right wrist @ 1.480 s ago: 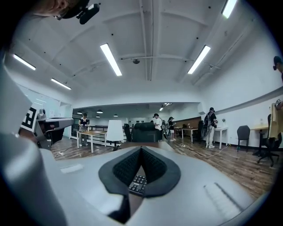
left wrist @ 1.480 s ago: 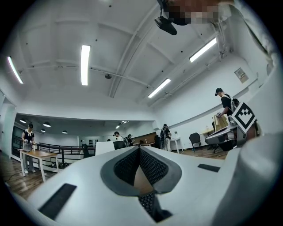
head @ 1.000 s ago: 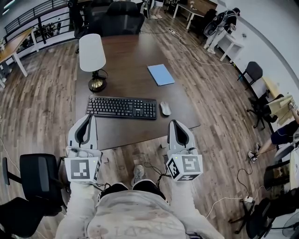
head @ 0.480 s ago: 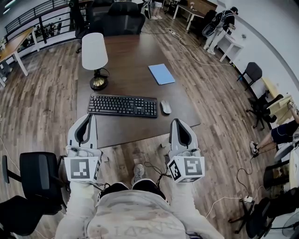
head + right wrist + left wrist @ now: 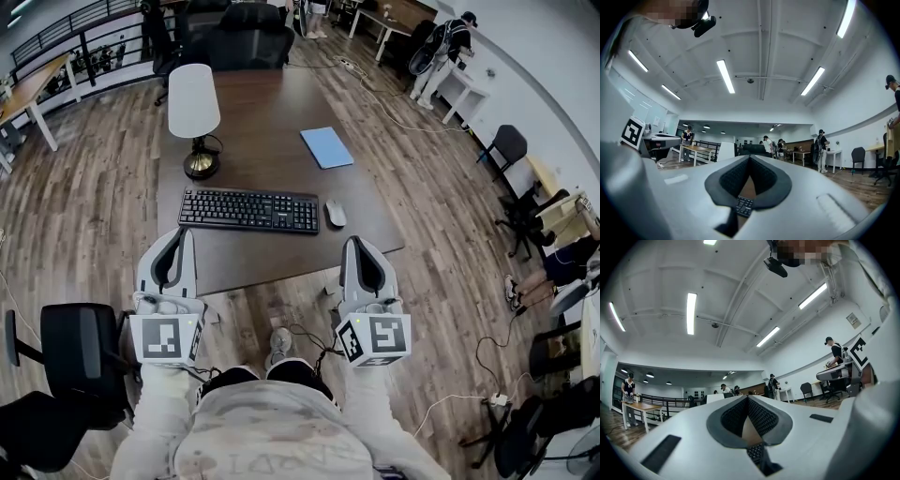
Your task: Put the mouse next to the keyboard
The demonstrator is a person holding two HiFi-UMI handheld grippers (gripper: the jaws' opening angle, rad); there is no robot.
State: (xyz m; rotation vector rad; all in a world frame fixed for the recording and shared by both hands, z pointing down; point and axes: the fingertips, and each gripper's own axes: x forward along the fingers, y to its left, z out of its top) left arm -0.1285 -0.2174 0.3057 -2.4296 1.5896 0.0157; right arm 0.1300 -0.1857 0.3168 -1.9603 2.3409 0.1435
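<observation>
Mouse [image 5: 335, 213]: probably light, hard, slick-shelled; best pinched across both flanks. Shut and empty: left tongs [image 5: 178, 236], right tongs [image 5: 352, 244].

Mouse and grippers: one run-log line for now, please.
mouse: on table, right of keyboard, not touching | left gripper: shut, empty | right gripper: shut, empty
</observation>
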